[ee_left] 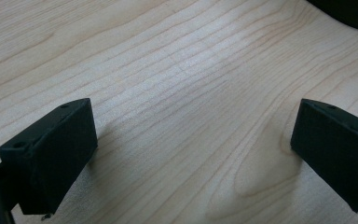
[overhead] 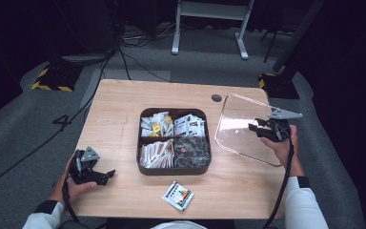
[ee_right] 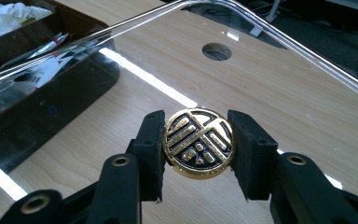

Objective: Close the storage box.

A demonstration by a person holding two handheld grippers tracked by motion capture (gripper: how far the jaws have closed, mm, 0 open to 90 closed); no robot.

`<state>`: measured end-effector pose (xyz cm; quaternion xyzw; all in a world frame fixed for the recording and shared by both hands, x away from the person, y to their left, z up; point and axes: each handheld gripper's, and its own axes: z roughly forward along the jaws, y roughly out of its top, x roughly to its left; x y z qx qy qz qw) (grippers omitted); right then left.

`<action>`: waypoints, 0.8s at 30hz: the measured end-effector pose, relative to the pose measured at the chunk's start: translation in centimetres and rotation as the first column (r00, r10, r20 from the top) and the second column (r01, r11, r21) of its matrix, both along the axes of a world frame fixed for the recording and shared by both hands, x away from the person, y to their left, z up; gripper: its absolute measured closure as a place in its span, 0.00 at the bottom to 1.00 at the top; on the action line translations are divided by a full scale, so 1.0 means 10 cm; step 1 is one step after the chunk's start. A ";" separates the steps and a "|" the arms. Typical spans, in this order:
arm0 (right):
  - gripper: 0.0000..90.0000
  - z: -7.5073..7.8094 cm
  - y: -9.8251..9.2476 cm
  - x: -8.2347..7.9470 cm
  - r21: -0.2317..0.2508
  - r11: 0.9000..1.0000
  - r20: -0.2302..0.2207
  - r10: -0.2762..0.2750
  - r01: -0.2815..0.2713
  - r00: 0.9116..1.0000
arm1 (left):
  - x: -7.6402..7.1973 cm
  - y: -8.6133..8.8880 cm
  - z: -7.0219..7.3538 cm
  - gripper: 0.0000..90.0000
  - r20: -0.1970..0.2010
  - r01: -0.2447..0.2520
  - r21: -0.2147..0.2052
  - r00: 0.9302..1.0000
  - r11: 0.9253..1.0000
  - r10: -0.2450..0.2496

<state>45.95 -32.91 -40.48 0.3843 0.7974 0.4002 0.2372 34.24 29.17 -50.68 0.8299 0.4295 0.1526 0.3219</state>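
Item: clear plastic lid [overhead: 240, 126], square with rounded corners, fitted with a round gold-and-black knob [ee_right: 199, 143] at its middle. Held tilted above the right part of the table, beside and apart from its box, one edge low toward the wood; the tilt suggests a lid carried by its knob rather than set down. Holder: right gripper [ee_right: 198, 149], jaws pressed on either side of the knob, a grip that spares the clear panel from marks. Companion: dark brown compartment box [overhead: 174, 171], open at the table's centre, four sections stocked with tea sachets and packets, sticks in the near-left section, dark pods in the near-right; uncovered, presumably for access or restocking. Stray: one white sachet [overhead: 177, 195] with red and green print, lying on the wood in front of the box, near the front edge. Idle: left gripper [ee_left: 191, 154], jaws standing wide with nothing between them, resting on the wooden table [overhead: 119, 109] at its near-left corner, clear of the work.
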 end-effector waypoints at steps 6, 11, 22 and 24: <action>0.65 0.09 0.10 0.00 0.011 1.000 0.004 0.011 -0.011 1.000 | 0.00 0.00 0.00 0.01 0.001 0.000 0.001 1.000 1.000 0.000; 0.65 0.13 0.19 0.00 0.011 1.000 0.009 0.024 -0.024 1.000 | 0.00 0.00 0.00 0.01 0.001 0.001 0.002 1.000 1.000 -0.001; 0.65 0.21 0.39 0.04 0.013 0.998 0.018 0.057 -0.057 0.998 | 0.00 0.00 0.00 0.01 0.000 -0.001 0.000 1.000 1.000 0.001; 0.65 0.22 0.41 0.04 0.011 0.998 0.020 0.061 -0.061 0.998 | 0.00 0.00 0.00 0.01 0.002 0.001 0.002 1.000 1.000 -0.001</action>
